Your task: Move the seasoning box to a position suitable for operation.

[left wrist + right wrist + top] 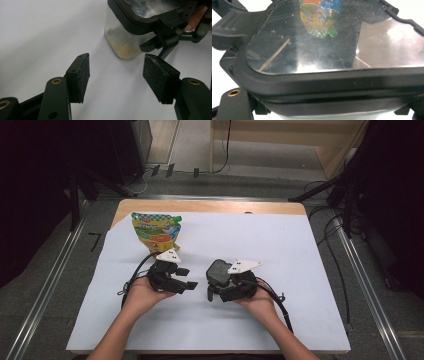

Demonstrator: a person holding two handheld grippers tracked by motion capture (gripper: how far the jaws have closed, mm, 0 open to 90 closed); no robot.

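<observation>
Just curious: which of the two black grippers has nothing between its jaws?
The left gripper: its jaws stand apart over bare paper. The right gripper is closed around the clear dark-lidded container.

a colourful snack pouch [156, 231] lies at the far left of the white sheet [300, 250] covering the wooden table [210, 206].

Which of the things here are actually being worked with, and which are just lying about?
In use:
- clear container with a dark lid and pale grains at the bottom, gripped by the right tool
- left tool, open and empty, pointed at the container

Lying about:
- colourful spouted pouch at the far left of the white sheet, untouched
</observation>
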